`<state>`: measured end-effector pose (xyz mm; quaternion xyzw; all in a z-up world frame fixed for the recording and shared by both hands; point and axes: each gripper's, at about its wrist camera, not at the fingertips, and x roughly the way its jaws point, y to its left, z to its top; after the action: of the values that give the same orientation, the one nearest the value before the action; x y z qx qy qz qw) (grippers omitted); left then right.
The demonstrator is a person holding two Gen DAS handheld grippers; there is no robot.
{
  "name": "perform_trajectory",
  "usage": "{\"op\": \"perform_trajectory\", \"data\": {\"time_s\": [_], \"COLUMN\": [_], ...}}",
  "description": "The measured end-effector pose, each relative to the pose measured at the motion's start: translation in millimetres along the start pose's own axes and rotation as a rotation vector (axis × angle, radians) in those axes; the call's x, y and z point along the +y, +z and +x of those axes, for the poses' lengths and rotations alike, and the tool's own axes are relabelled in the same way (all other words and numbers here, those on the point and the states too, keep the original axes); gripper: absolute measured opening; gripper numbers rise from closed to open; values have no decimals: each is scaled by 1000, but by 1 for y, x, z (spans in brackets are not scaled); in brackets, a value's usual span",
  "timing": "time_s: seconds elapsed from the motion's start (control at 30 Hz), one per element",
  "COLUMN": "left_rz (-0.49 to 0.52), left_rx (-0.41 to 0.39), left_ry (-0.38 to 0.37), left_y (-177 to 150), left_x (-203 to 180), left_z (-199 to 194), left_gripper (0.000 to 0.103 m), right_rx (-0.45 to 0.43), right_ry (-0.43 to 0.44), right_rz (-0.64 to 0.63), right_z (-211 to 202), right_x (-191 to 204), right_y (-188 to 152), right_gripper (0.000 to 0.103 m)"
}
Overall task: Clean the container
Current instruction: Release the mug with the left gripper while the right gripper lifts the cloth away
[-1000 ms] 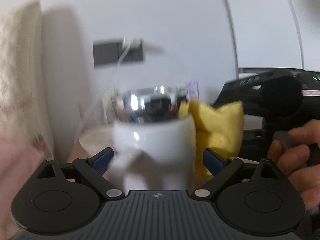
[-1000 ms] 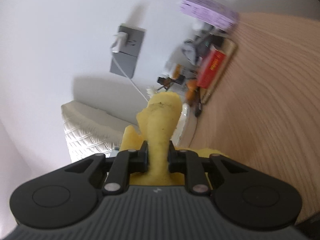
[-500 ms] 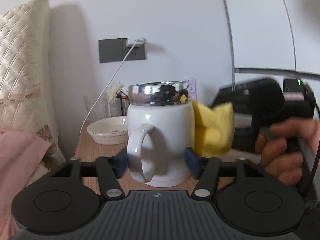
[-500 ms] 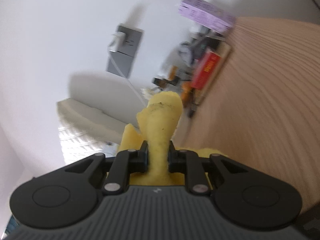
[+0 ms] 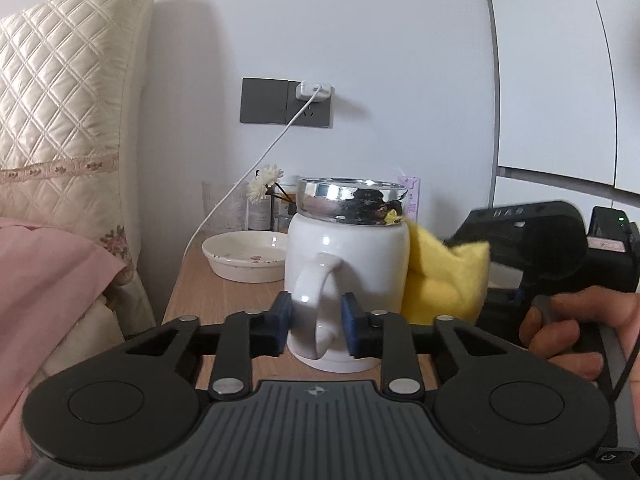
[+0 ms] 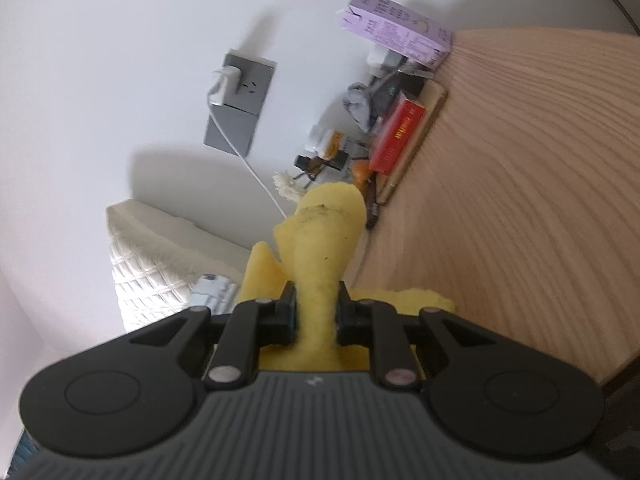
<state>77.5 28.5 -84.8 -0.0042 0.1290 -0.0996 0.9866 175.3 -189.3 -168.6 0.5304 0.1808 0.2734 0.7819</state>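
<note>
On the wooden bedside table (image 5: pixel 240 292): mug (image 5: pixel 348 264) secured, wiping not begun.
Left gripper (image 5: pixel 316 322) clamps the mug handle; right gripper (image 6: pixel 316 312) pinches yellow cloth (image 6: pixel 320 248) beside the mug.

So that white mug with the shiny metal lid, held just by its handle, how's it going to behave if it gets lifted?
The white mug looks glazed ceramic, so probably heavy for its size and fragile. With the left tool clamped only on the handle, the body may sag or swing away. The metal lid appears merely seated, so tilting could slide it off.
</note>
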Motion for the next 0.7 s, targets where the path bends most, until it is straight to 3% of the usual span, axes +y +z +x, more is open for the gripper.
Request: {"op": "perform_trajectory", "data": {"time_s": [0.1, 0.33, 0.47, 0.7], "left_rz": [22, 60, 76, 71], "left_rx": [0, -2, 2, 9], "left_ry": [-29, -84, -94, -93], "left_y": [0, -4, -7, -8], "left_x": [-4, -12, -13, -11], "left_z": [3, 5, 5, 6], "left_gripper": [23, 23, 23, 23], "right_rx": [-10, 25, 15, 32], "right_ry": [37, -26, 18, -31], "right_rz": [5, 14, 11, 46], "right_z": [-4, -3, -2, 1], "right_x": [7, 6, 17, 5], "right_y": [-3, -17, -16, -21], "right_gripper": [20, 20, 20, 20]}}
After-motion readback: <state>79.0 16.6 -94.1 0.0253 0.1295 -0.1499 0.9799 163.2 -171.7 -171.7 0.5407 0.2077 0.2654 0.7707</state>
